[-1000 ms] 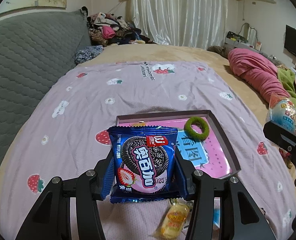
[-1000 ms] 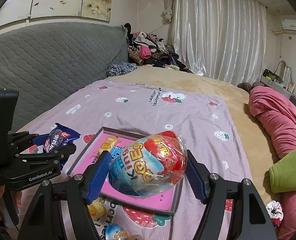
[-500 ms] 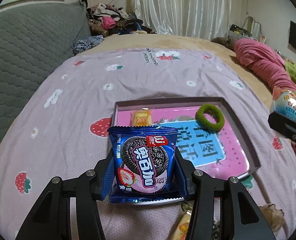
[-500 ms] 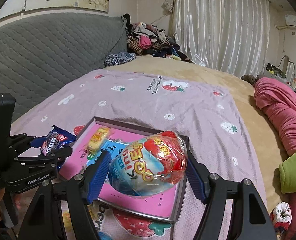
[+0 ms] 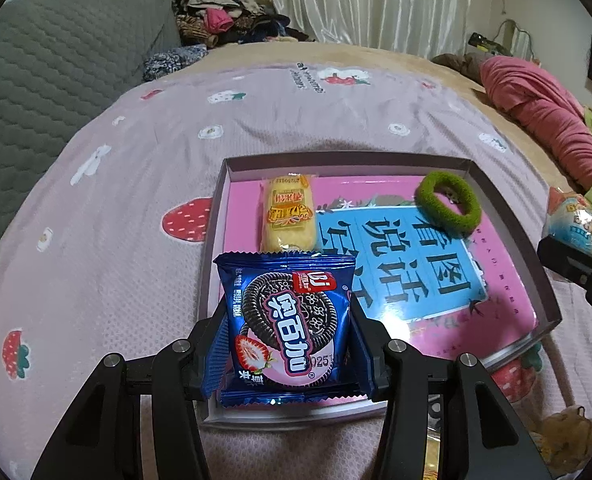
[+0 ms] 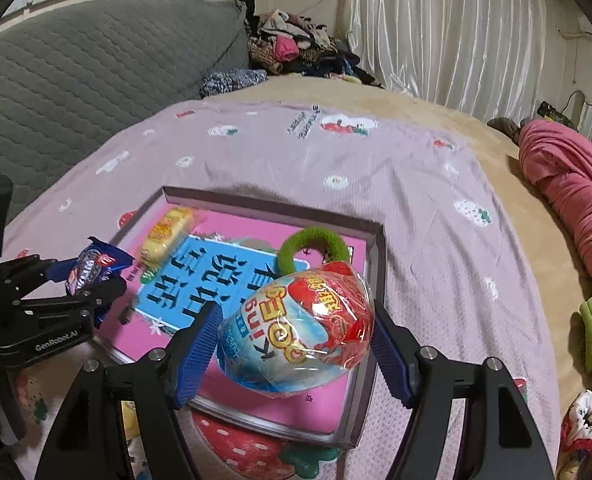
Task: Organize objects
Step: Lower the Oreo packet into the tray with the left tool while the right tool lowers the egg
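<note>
Both hand-held grippers carry snacks above the box

Left hand-held gripper (image 5: 285,334) clamps a blue foil cookie packet (image 5: 285,320); right hand-held gripper (image 6: 296,338) pinches a plastic-wrapped toy egg (image 6: 296,332), both over the shallow pink-lined cardboard box (image 5: 508,216) on the bed

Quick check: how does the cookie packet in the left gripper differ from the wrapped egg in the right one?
The cookie packet is flat, square and dark blue; the wrapped egg is rounded, in clear film with red and pale blue print. The packet stands upright between the left gripper pads, while the egg lies tilted in the right gripper. Both are gripped above the pink tray.
</note>
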The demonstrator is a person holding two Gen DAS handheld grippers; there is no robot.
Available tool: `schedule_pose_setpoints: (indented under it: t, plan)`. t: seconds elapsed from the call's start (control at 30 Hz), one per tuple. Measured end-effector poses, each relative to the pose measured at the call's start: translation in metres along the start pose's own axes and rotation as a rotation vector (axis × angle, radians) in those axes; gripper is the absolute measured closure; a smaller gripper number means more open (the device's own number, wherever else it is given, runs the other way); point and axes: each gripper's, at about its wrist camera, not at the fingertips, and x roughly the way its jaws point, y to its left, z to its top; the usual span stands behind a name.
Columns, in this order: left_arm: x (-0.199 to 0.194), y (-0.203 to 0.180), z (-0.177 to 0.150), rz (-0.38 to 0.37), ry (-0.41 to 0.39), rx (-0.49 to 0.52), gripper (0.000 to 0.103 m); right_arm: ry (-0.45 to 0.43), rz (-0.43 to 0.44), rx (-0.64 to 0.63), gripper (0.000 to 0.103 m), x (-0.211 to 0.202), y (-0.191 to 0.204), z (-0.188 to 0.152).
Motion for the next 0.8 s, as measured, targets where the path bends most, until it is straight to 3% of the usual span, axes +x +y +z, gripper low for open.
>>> schedule_pose_setpoints:
  t: [0.33,0.8]
  plan:
    - [0.028,0.000,-0.003,0.005,0.050,0.014,0.050,0.096,0.014,0.020,0.031,0.037,-0.010,-0.003]
    - [0.050,0.001,0.002,0.009,0.072,0.004,0.050,0.155,-0.004,0.005,0.031,0.071,-0.011,-0.005]
